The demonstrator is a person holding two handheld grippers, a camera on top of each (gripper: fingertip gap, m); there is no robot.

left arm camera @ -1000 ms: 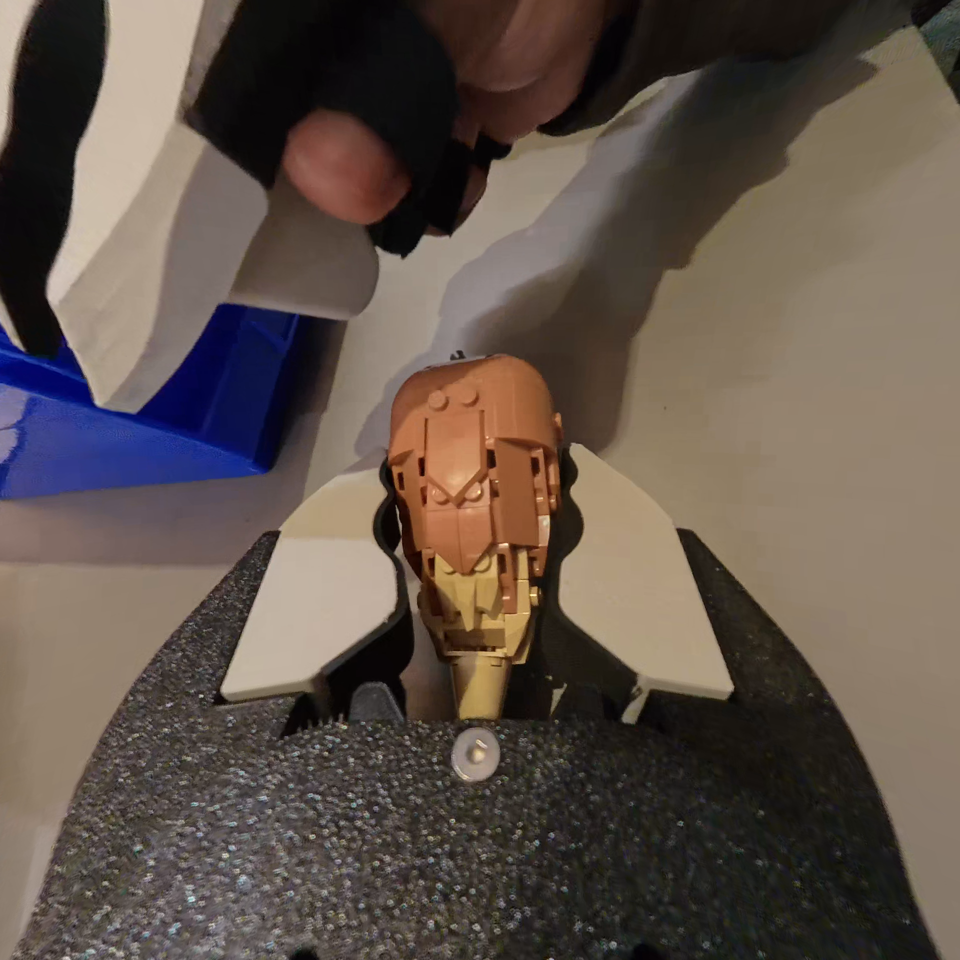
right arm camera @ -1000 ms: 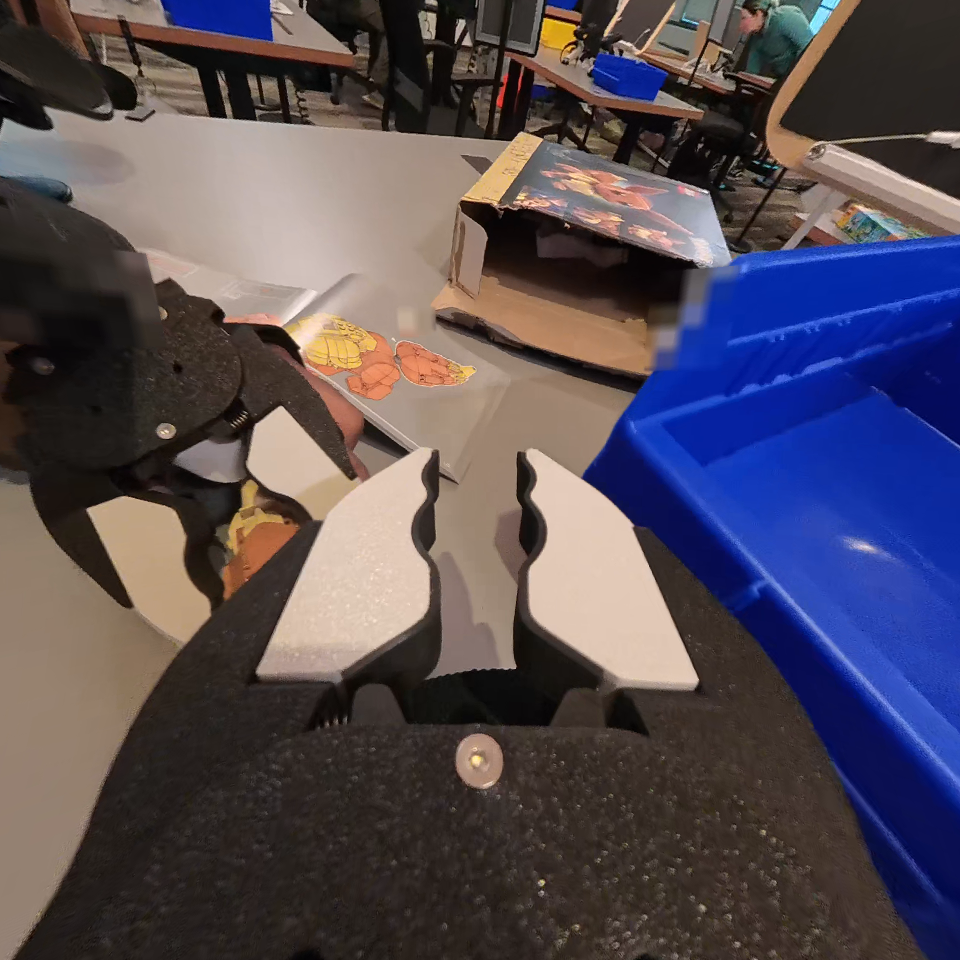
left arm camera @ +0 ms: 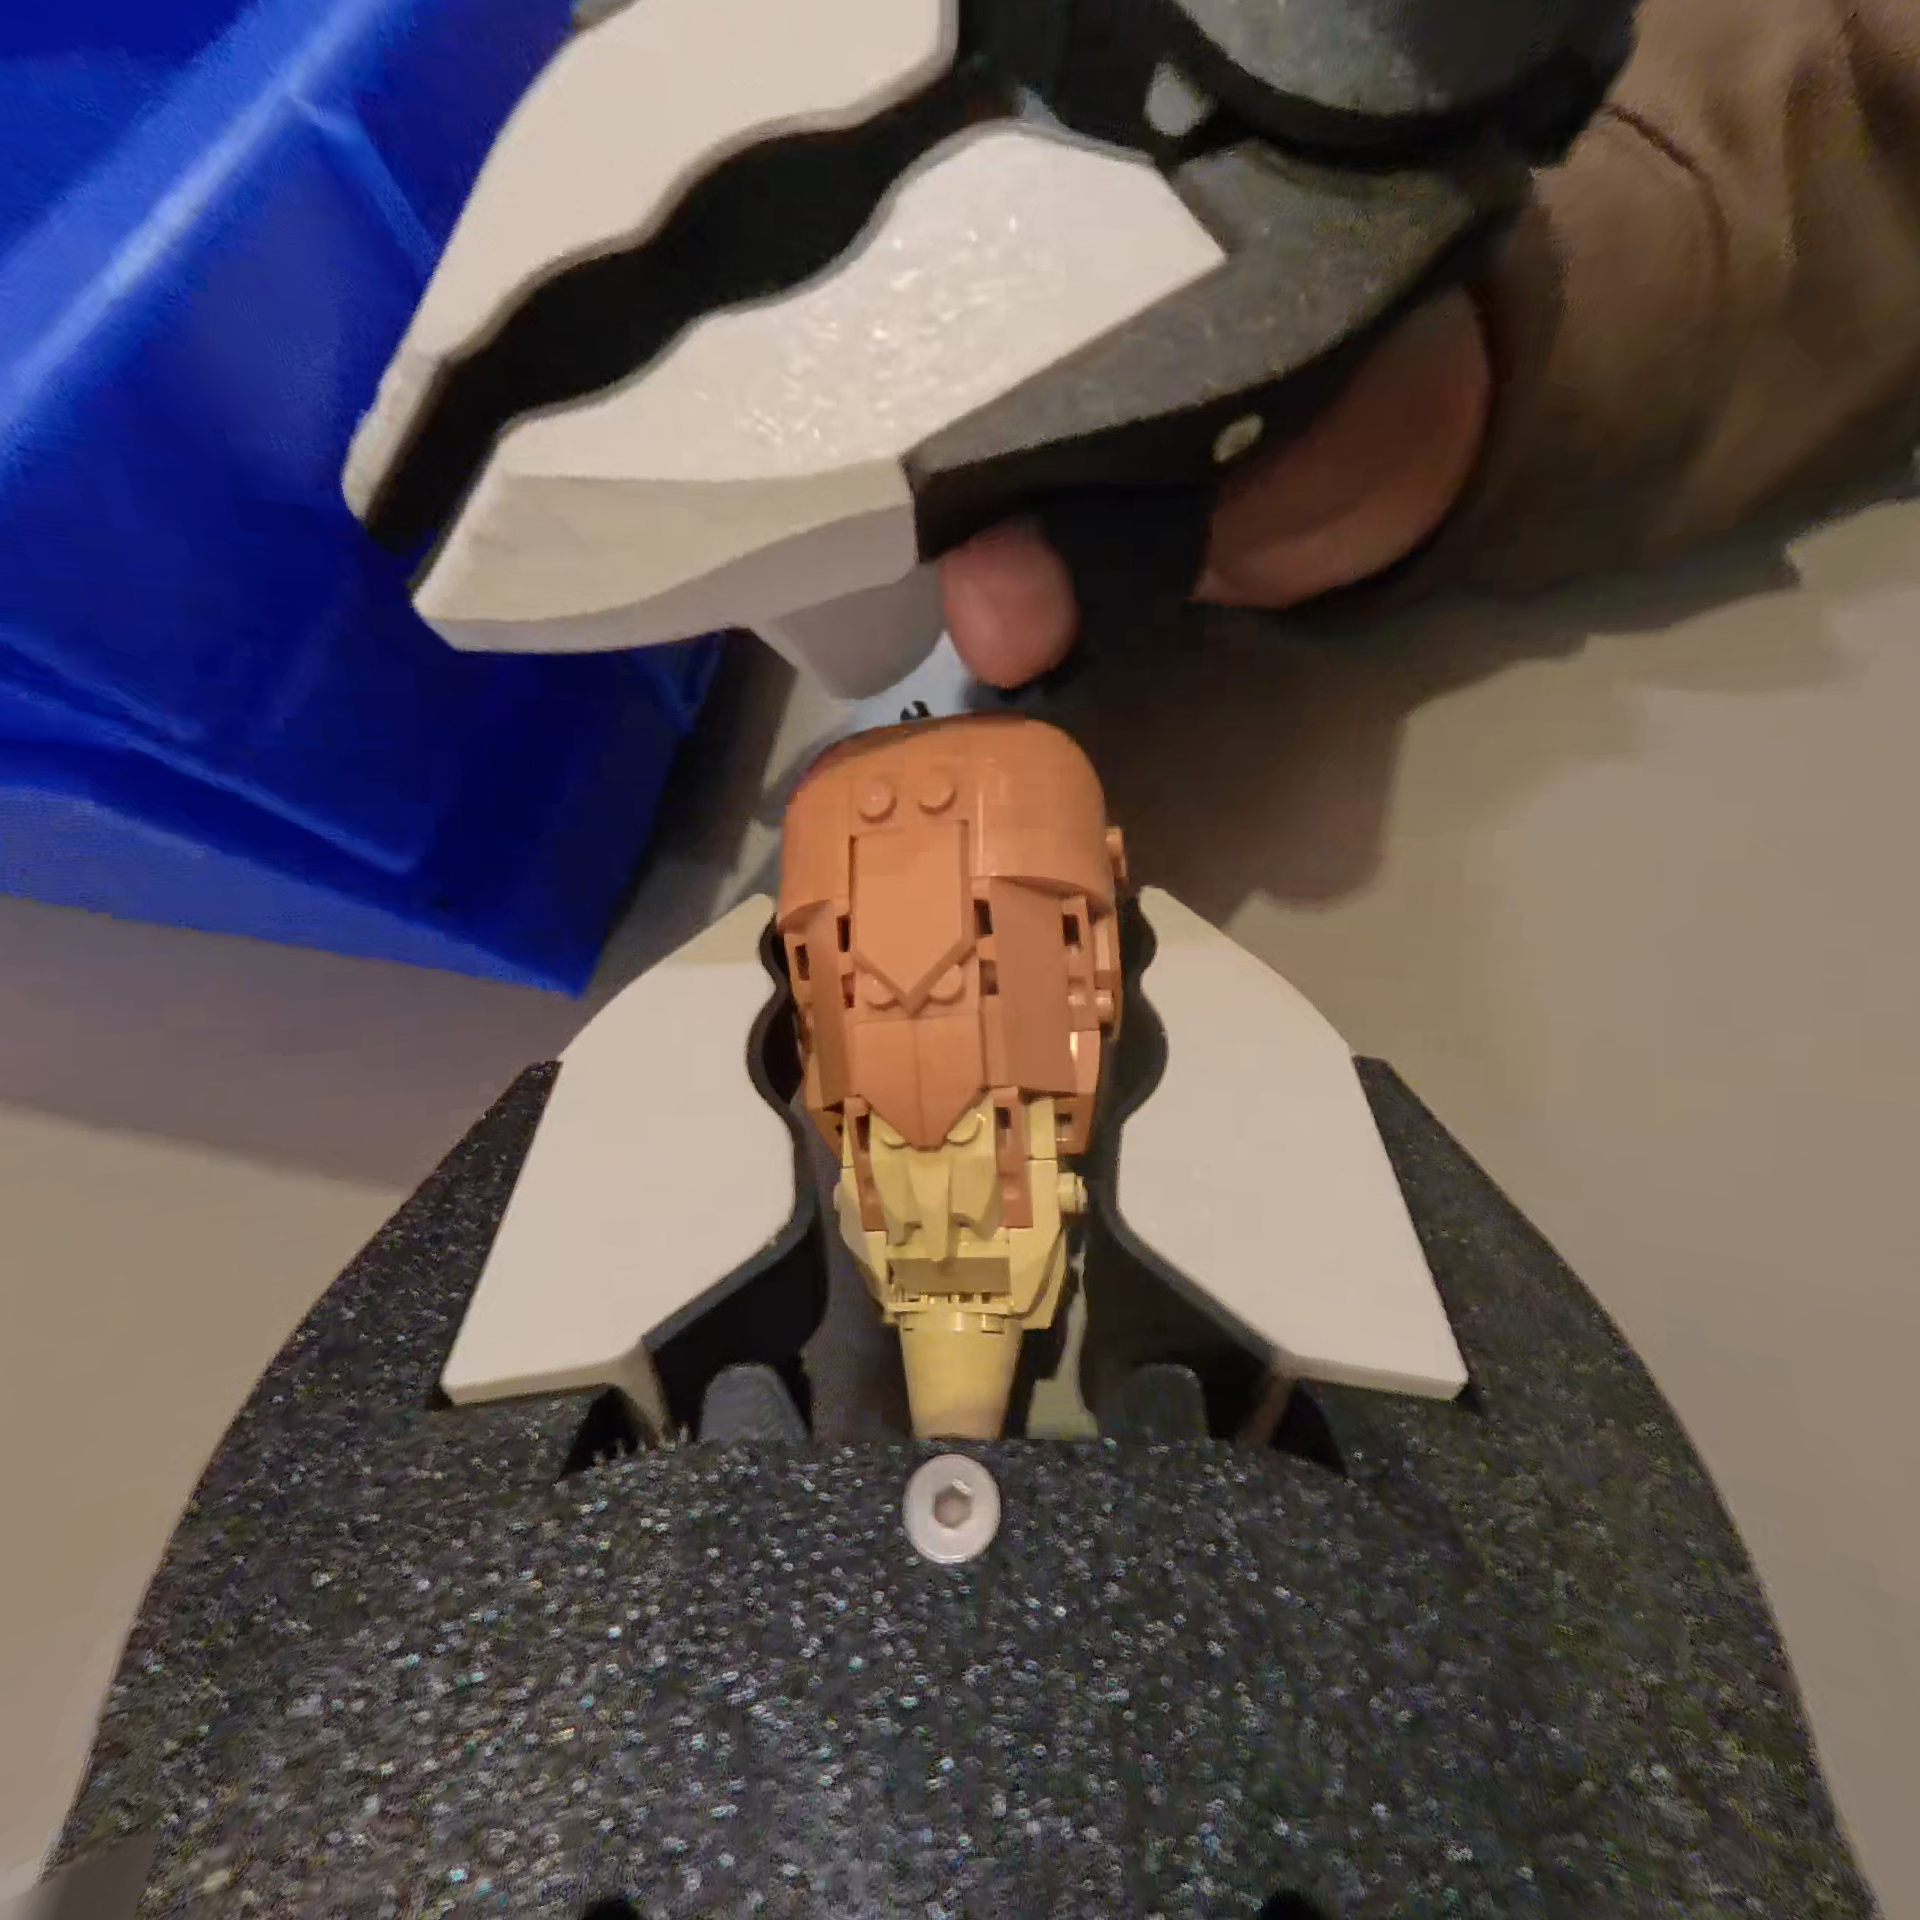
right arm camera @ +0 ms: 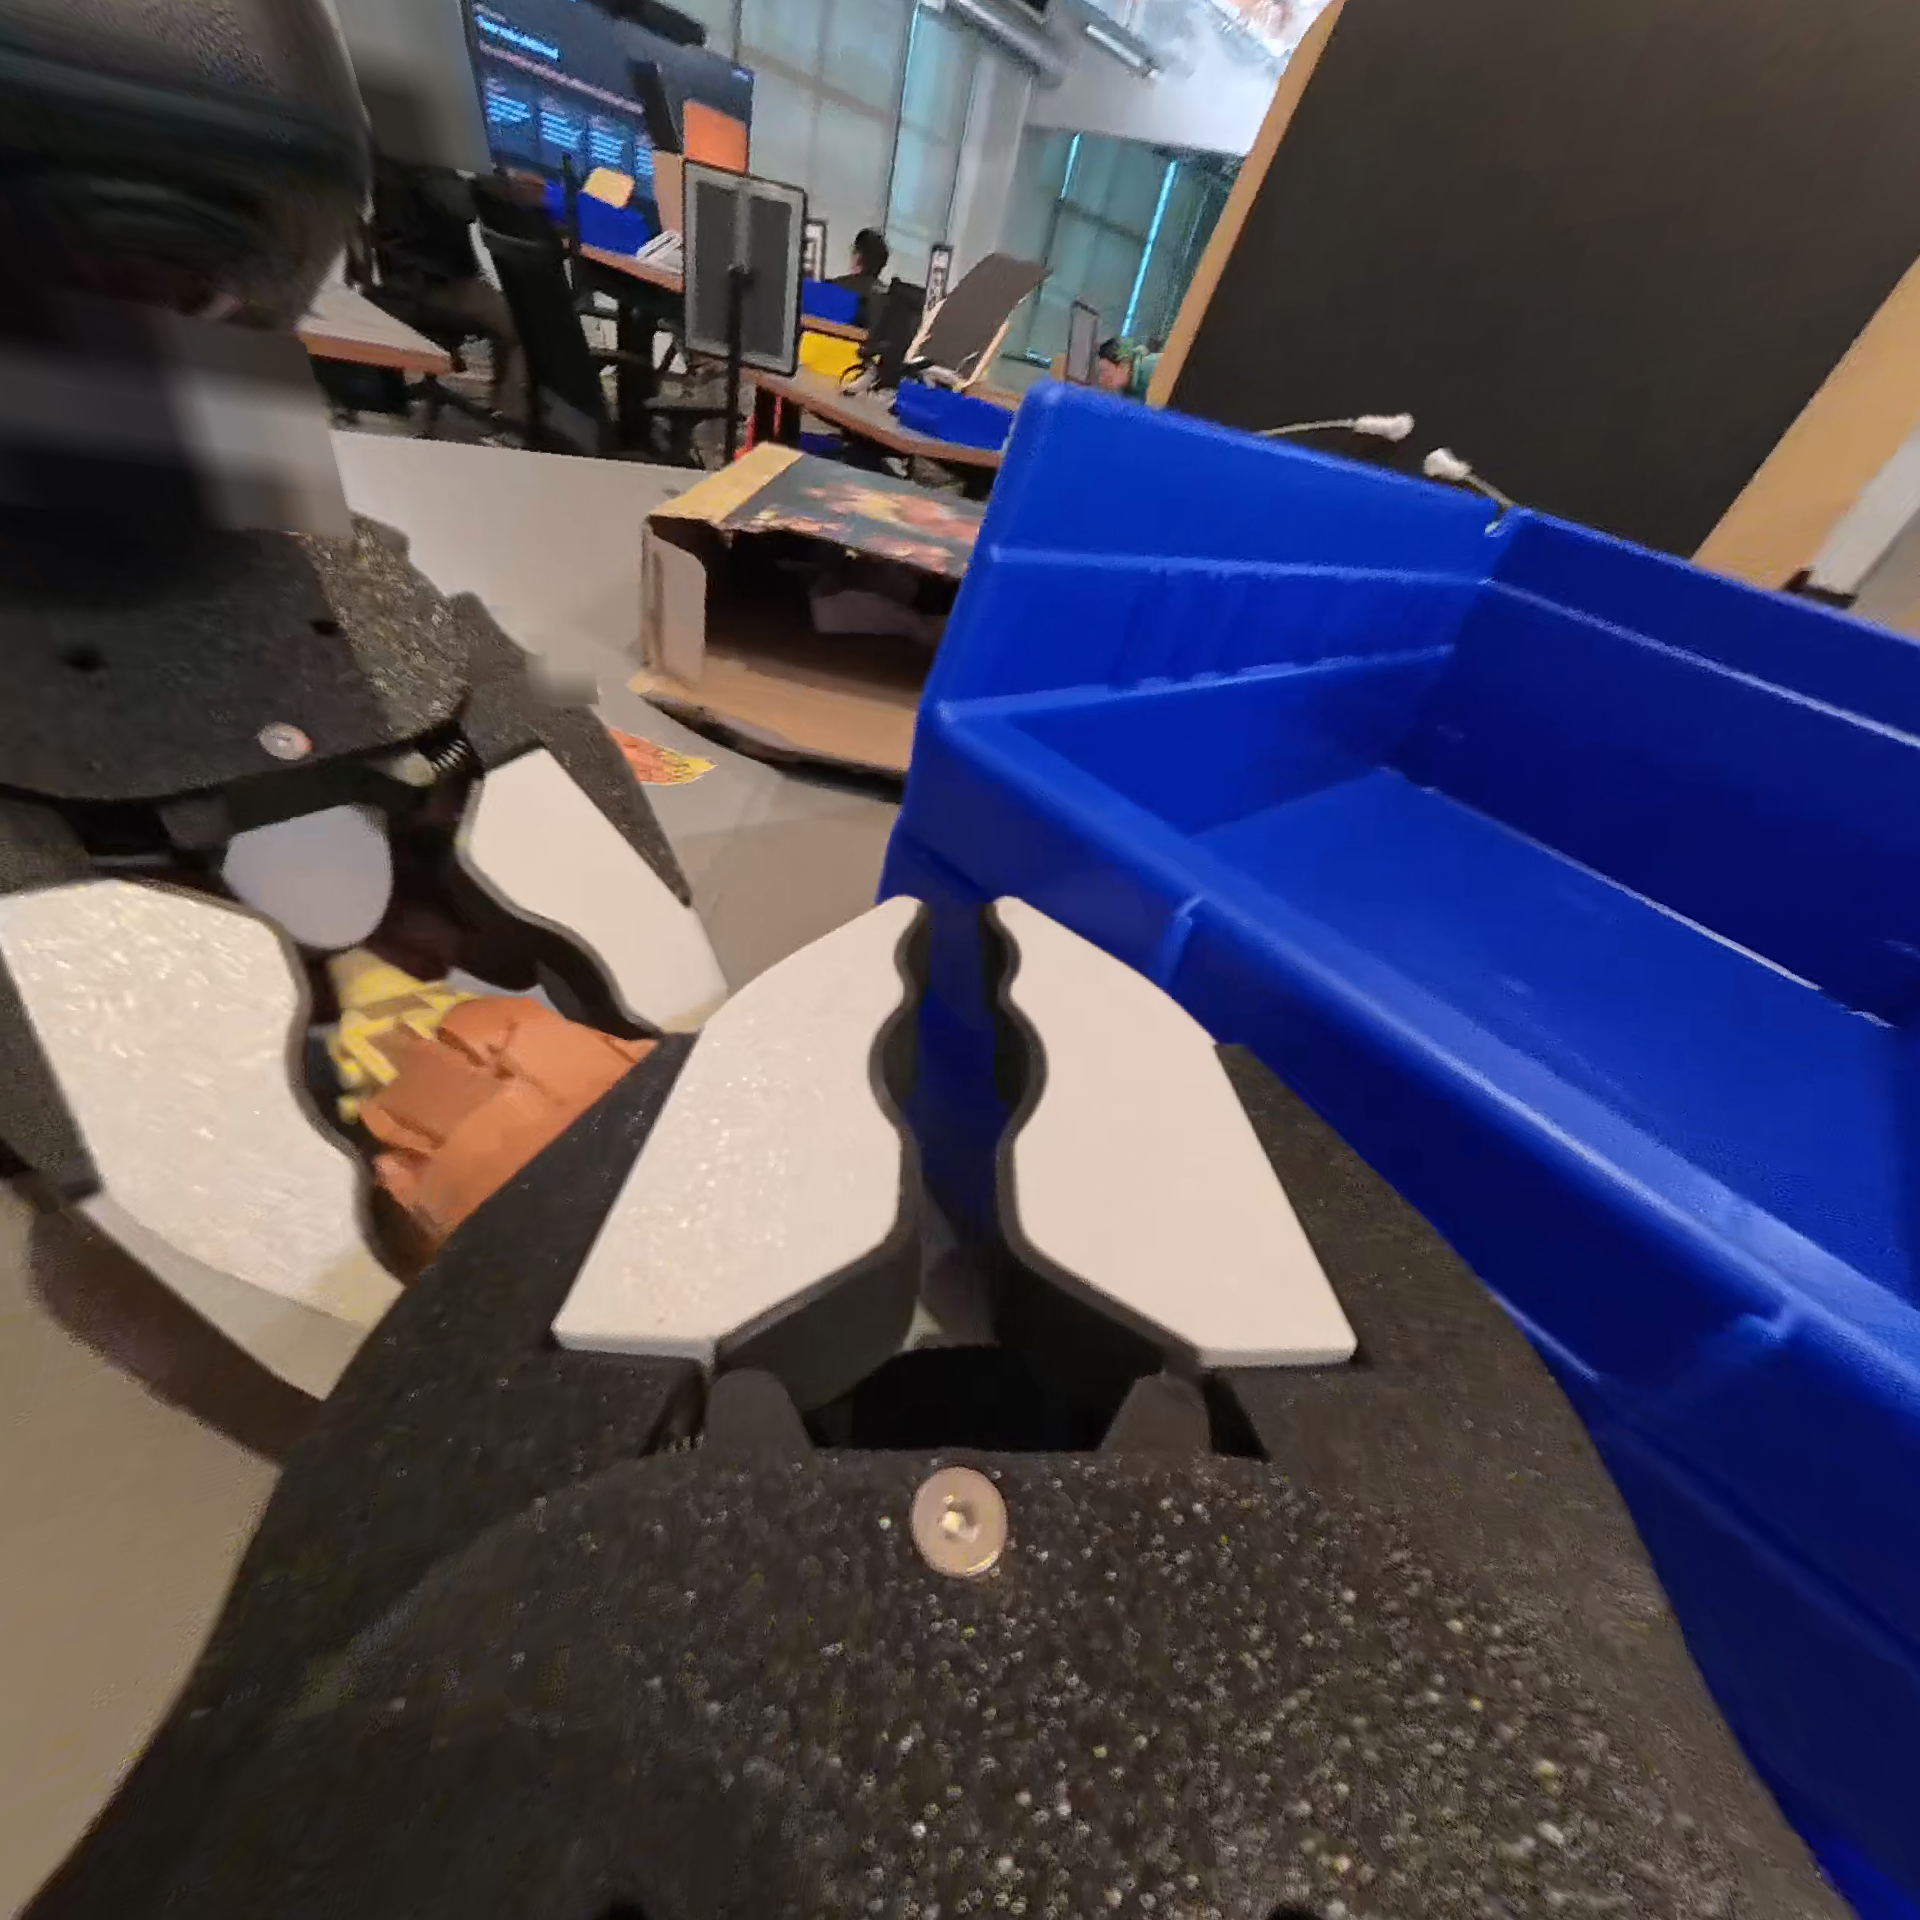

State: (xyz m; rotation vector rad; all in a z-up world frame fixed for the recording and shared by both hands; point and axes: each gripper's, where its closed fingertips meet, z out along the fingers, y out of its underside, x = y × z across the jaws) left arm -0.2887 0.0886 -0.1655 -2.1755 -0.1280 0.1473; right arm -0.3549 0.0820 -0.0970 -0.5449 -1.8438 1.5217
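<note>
My left gripper (left arm camera: 951,914) is shut on a brick-built figure part (left arm camera: 935,987), brown on top and tan below, ending in a tan cone near the gripper body. It is held just above the grey table (left arm camera: 1610,987). My right gripper (right arm camera: 956,909) is empty, its fingers drawn almost together. It hovers just past the top of the figure part and next to the blue bin (right arm camera: 1455,935). In the left wrist view the right gripper (left arm camera: 416,530) shows at the top, held by a gloved hand (left arm camera: 1662,364). The right wrist view shows the left gripper (right arm camera: 520,1132) at left, holding the figure part (right arm camera: 468,1091).
The blue bin (left arm camera: 208,520) stands on the table, left of the left gripper and right of the right one; the part of its inside that shows is bare. An open cardboard box (right arm camera: 790,644) and a printed booklet (right arm camera: 665,764) lie farther back. Desks and chairs stand beyond.
The right gripper has moved closer over the figure part and tilted up, and its fingers have narrowed. The left gripper still holds the figure part, now nearer the blue bin.
</note>
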